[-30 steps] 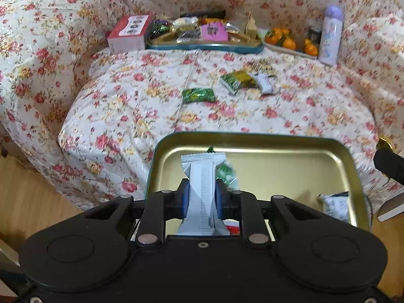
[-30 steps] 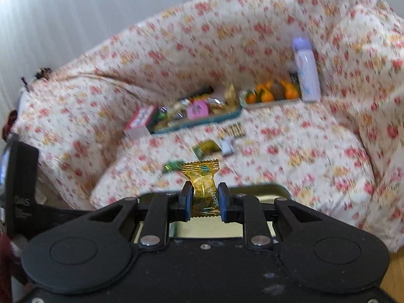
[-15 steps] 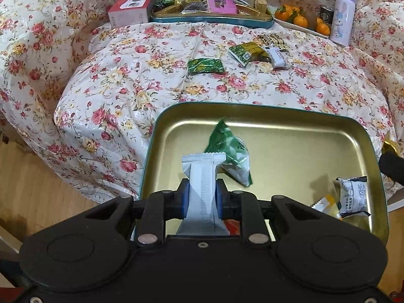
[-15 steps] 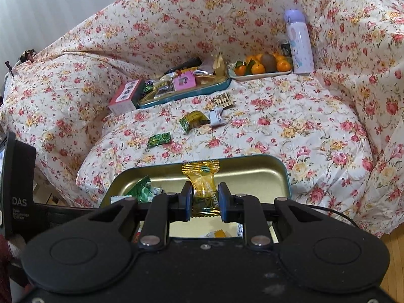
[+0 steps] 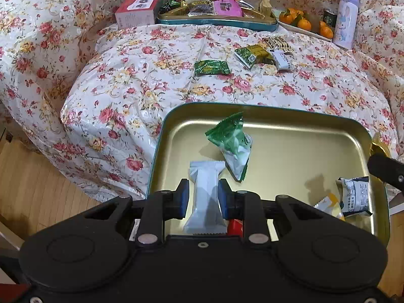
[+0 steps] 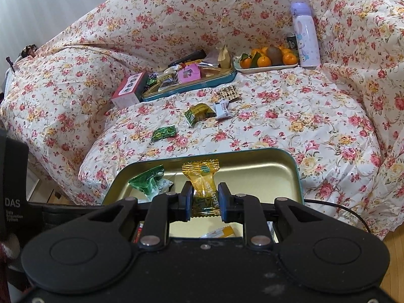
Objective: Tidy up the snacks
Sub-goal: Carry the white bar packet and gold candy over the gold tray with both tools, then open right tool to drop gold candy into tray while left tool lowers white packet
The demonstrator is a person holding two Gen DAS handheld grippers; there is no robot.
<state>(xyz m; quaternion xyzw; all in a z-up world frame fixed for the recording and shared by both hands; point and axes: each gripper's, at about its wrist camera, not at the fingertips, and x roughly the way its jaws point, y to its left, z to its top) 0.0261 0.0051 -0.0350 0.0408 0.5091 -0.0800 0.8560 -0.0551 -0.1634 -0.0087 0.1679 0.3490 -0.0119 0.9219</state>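
A gold tin tray (image 5: pixel 290 136) with a teal rim lies at the front edge of the flowered sofa. My left gripper (image 5: pixel 203 189) hovers over the tray's near left part, its jaws opening. A white snack packet (image 5: pixel 205 197) stands between the pads, with a gap showing on its left side. A green packet (image 5: pixel 233 146) lies in the tray just beyond it. My right gripper (image 6: pixel 205 192) is shut on a yellow candy packet (image 6: pixel 202 174) above the same tray (image 6: pixel 265 174). The right gripper's black edge shows at the left wrist view's right border.
More wrapped snacks lie in the tray's near right corner (image 5: pixel 354 197). Loose packets (image 5: pixel 212 67) sit mid-cushion. At the back stand a second snack tray (image 5: pixel 214 22), a pink box (image 5: pixel 137 8), a plate of oranges (image 5: pixel 303 22) and a lilac bottle (image 5: pixel 346 17). Wooden floor lies left.
Both views have tipped down toward the gold tray, which now fills more of each. The left jaws have parted from the white packet. The right grip on the yellow packet is unchanged.
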